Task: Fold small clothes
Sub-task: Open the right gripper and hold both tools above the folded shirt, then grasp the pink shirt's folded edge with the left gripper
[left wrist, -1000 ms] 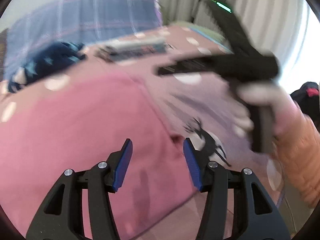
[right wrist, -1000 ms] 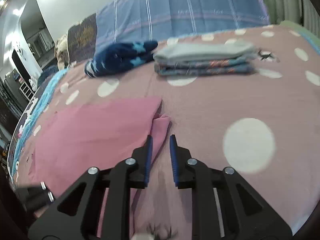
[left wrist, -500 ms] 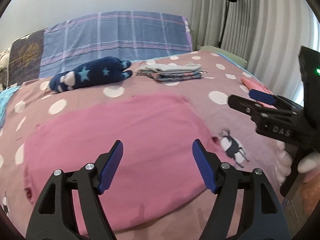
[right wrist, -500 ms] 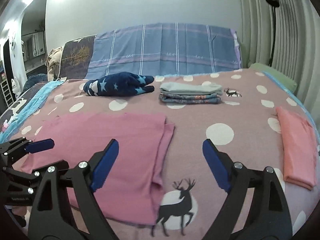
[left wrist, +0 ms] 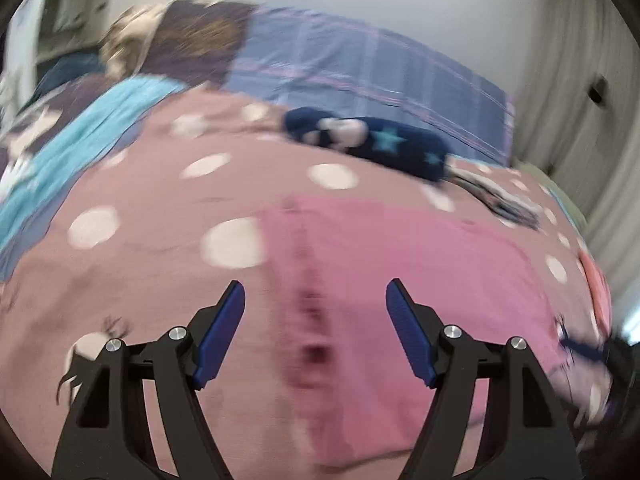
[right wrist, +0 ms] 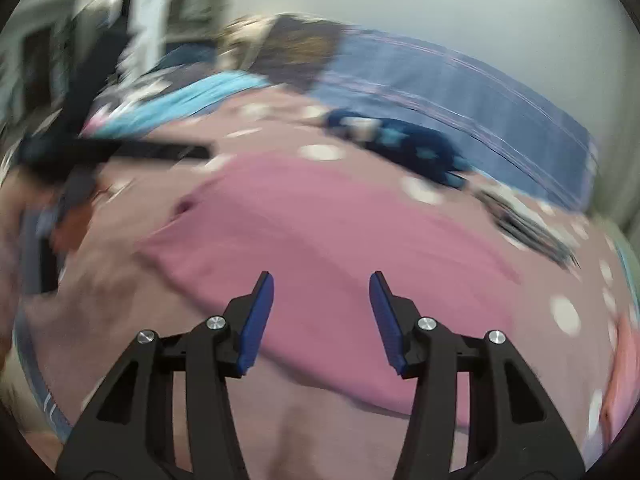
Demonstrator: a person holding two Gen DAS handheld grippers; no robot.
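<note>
A pink garment (left wrist: 420, 280) lies spread flat on the polka-dot bedspread (left wrist: 160, 208). My left gripper (left wrist: 315, 292) hovers open over the garment's left part, near a dark crease, with nothing between its blue pads. In the right wrist view the same pink garment (right wrist: 320, 220) fills the middle. My right gripper (right wrist: 321, 280) hangs over its near edge, jaws closing but still apart and empty. The left gripper (right wrist: 120, 150) shows there as a dark blur at the left. Both views are motion-blurred.
At the head of the bed lie a navy star-patterned bundle (left wrist: 384, 144), a stack of folded clothes (left wrist: 492, 200) and a plaid pillow (left wrist: 360, 72). A folded salmon cloth (left wrist: 596, 280) sits at the right edge, a light blue blanket (left wrist: 80, 140) at the left.
Both grippers swept left across the bed and rolled. The right one let go of the garment's edge, opened wide, then narrowed. The left one opened wider.
</note>
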